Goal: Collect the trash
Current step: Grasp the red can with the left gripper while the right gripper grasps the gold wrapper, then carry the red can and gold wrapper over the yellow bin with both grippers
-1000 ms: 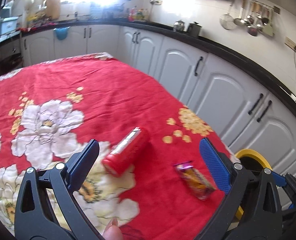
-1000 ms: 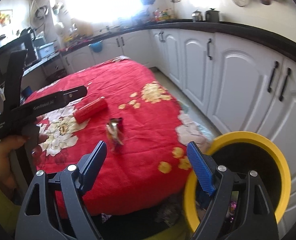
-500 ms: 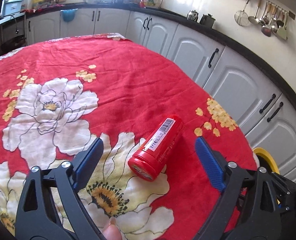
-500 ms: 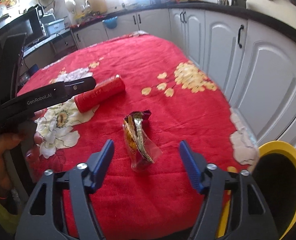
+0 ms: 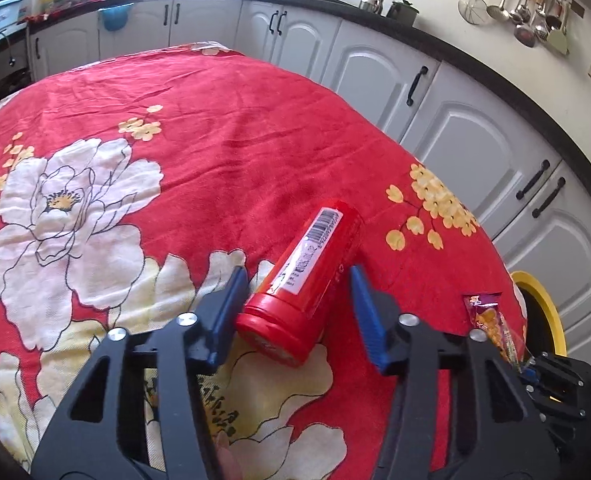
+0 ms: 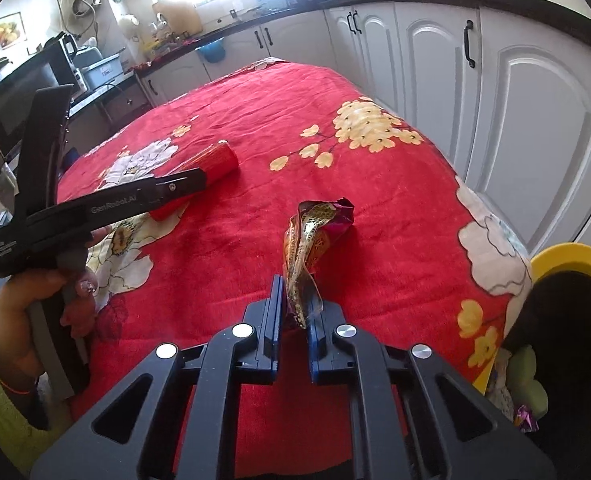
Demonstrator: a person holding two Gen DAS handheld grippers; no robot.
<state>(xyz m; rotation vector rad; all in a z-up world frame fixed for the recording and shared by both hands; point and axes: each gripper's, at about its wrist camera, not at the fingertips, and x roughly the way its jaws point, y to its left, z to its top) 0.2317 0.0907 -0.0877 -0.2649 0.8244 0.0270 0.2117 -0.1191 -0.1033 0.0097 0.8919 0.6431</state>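
A red canister with a barcode label lies on its side on the red flowered tablecloth. My left gripper is open, its blue pads on either side of the canister's lid end; the left pad looks in contact, the right pad stands apart. My right gripper is shut on the near end of a crinkled snack wrapper, whose far end rests on the cloth. The wrapper also shows in the left wrist view. The canister and left gripper show in the right wrist view.
A yellow-rimmed bin stands beside the table's right edge, with trash inside; it also shows in the left wrist view. White kitchen cabinets run close behind the table. A microwave sits far left.
My left gripper moved forward and narrowed around the canister. My right gripper moved from near the bin to the wrapper and closed on it.
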